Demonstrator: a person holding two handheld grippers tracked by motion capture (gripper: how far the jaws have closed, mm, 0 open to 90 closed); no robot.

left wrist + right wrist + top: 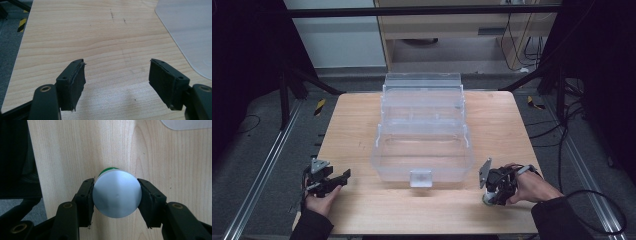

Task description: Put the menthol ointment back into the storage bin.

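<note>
Two black jaws of the right claw [115, 196] pinch a small can [117, 196] by its sides, seen end-on from its round silver top, with a green edge peeking out behind. From the high view, the can [488, 199] stands on the wooden bench [362, 125] near its front right edge, with the right claw [493, 192] pressed around it and a hand behind. Judging by this, the grasp is made and the lift comes next: raise the can straight up, then carry it toward the clear plastic box [423, 132] in the middle of the bench, open, with stepped trays and a front latch. Its front wall stands between can and compartments, so the can must clear the rim. The left claw [117, 82] rests at the front left, jaws spread wide over bare wood, holding nothing, near the box's corner [186, 30]
</note>
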